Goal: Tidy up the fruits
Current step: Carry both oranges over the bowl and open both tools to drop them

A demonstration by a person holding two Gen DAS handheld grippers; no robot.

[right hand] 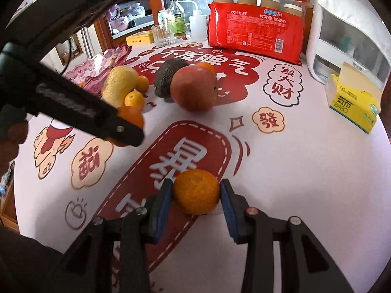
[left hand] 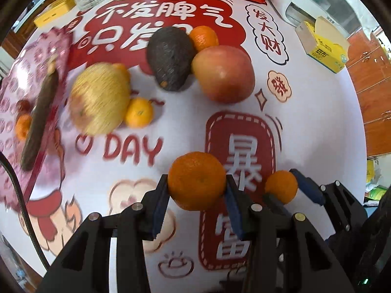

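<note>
My left gripper is shut on a tangerine, held above the table. My right gripper has its fingers close around a second tangerine that rests on the printed tablecloth; a small gap shows at the right finger. This tangerine also shows in the left wrist view. A group of fruit lies further back: a red apple, a dark avocado, a yellow mango and small tangerines. The left gripper with its tangerine shows in the right wrist view.
A pink patterned tray with a dark long object lies at the left. A red pack of paper cups, a white appliance, a yellow tissue box, a glass and bottles stand at the back.
</note>
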